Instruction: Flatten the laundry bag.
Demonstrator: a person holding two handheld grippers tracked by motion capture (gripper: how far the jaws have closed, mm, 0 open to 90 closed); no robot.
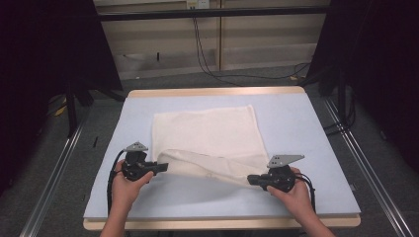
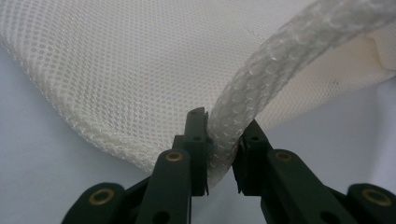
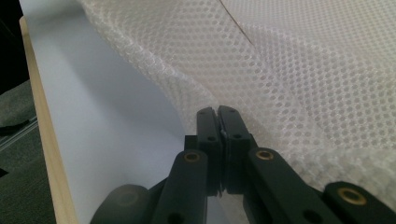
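Two hands at the bottom of the high view each hold a gripper on the near edge of a white mesh cloth (image 1: 205,133) spread mid-frame on the pale desk (image 1: 296,123). At lower left, the left gripper (image 1: 163,167) has its fingers (image 2: 198,140) pinching a rolled hem of the cloth. At lower right, the right gripper (image 1: 251,179) has its fingers (image 3: 208,130) pressed together on a thin edge of mesh. That held near edge runs left to right across the frame and is raised off the desk, sagging between the grippers, while the rest lies flat toward the top. Any fold would likely carry it up-frame, both hands equally near.
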